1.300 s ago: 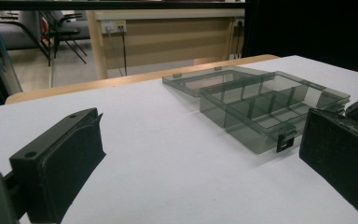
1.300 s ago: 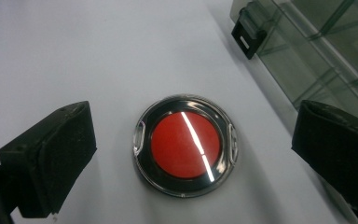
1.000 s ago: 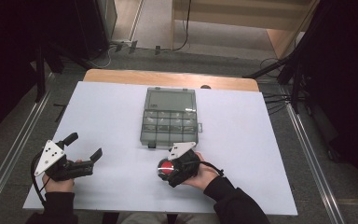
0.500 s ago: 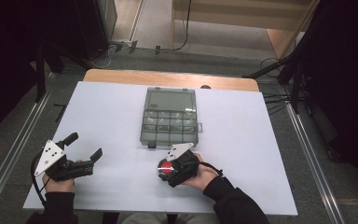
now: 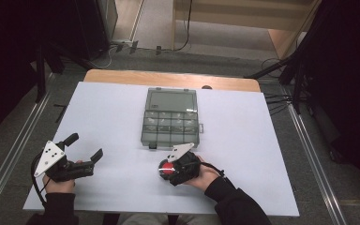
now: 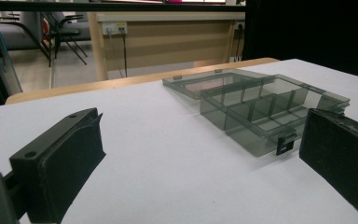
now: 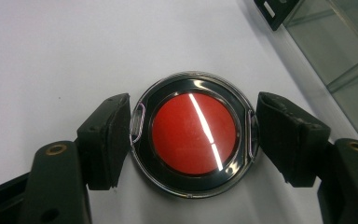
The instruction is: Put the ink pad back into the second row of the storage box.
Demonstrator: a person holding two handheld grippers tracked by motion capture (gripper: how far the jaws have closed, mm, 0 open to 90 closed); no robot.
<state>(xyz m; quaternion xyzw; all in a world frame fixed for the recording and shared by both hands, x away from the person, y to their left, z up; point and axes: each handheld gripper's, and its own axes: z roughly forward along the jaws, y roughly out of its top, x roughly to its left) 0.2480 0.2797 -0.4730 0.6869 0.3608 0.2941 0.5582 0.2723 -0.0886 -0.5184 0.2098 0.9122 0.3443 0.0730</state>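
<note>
Two hand-held grippers: left [image 5: 85, 147] gapes wide, empty; right [image 7: 193, 135] clamps a red-centred disc [image 7: 194, 134].

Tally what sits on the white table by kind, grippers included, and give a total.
Handheld grippers: 2, left gripper and right gripper
Open grey compartment box: 1
Round red-centred disc in clear casing: 1
Total: 4

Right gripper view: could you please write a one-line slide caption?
Hand-held gripper jaws bracketing a round red-centred disc on the white table, beside an open compartment box.
</note>
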